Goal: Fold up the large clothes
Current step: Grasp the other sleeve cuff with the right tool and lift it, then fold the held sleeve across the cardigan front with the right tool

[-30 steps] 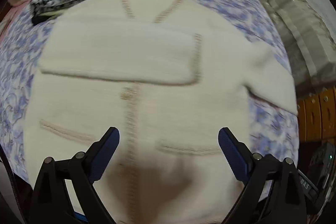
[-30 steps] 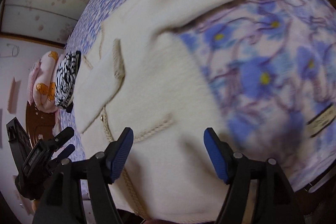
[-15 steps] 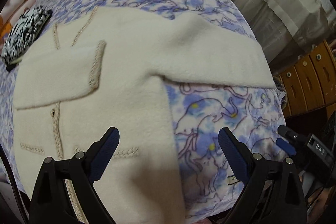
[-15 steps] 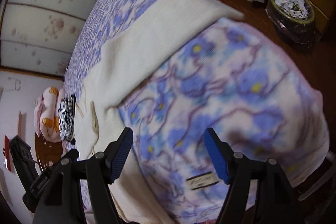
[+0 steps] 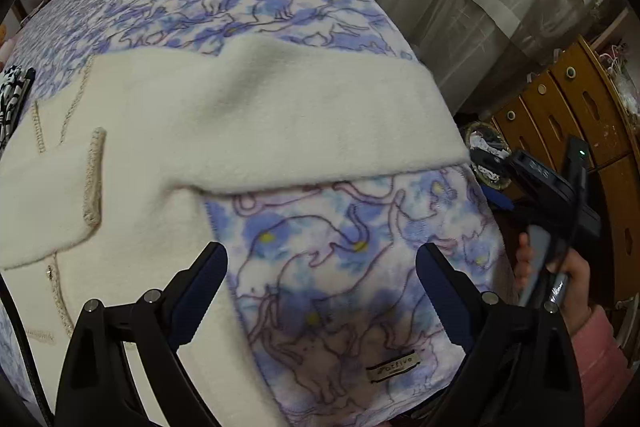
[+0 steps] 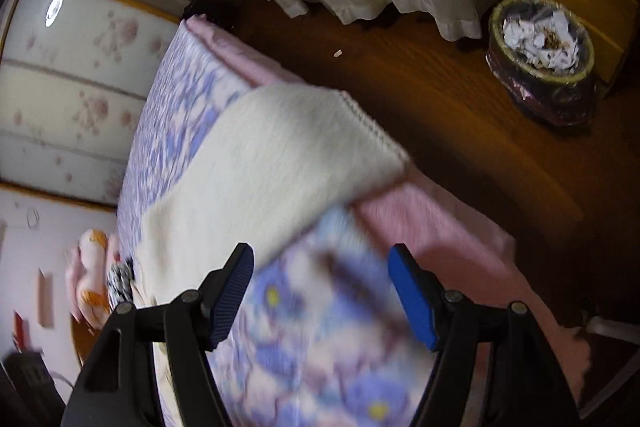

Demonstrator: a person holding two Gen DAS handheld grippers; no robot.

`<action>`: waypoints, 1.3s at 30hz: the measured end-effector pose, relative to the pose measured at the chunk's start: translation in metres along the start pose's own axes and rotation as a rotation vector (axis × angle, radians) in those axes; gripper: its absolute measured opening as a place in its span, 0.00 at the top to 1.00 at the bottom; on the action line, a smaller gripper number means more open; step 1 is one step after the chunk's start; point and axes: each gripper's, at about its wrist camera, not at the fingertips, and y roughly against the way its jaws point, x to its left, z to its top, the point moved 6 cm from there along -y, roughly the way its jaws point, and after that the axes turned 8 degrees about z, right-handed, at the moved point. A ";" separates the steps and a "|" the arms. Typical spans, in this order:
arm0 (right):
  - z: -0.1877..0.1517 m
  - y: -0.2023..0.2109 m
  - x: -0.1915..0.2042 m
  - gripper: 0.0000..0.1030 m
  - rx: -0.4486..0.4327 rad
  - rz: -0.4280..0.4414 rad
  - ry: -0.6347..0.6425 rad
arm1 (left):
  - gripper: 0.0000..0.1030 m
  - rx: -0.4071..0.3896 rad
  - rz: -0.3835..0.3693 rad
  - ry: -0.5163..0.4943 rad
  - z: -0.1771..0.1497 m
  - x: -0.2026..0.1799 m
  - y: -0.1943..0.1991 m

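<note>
Cream cardigan (image 5: 168,163) lies flat on the bed's blue floral blanket (image 5: 340,267), one sleeve (image 6: 280,155) stretched out to the bed's side edge. Both the left gripper (image 5: 322,279) and right gripper (image 6: 320,291) hover above the blanket near the bed's corner, jaws wide apart and holding nothing.

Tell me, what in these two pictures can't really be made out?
- Cream cardigan: its hem is cut off by the bottom edge of the left wrist view, behind the left claw.
- Blanket pattern: smeared by motion blur in the right wrist view, between the fingers of the right claw.
- Blanket label: lettering too small to read.
- Black-and-white cloth: mostly cut off by the left edge.
- Bin contents: pale scraps, too small to identify.
</note>
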 end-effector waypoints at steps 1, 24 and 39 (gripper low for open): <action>0.005 -0.008 -0.006 0.32 0.008 0.010 -0.030 | 0.08 0.004 0.004 -0.008 0.000 -0.004 -0.003; 0.048 0.010 0.036 0.92 -0.329 0.039 -0.082 | 0.08 -0.052 0.018 0.126 0.003 0.053 0.011; -0.011 0.039 0.254 0.93 -0.429 0.120 0.348 | 0.08 -0.144 0.017 0.265 -0.034 0.208 0.050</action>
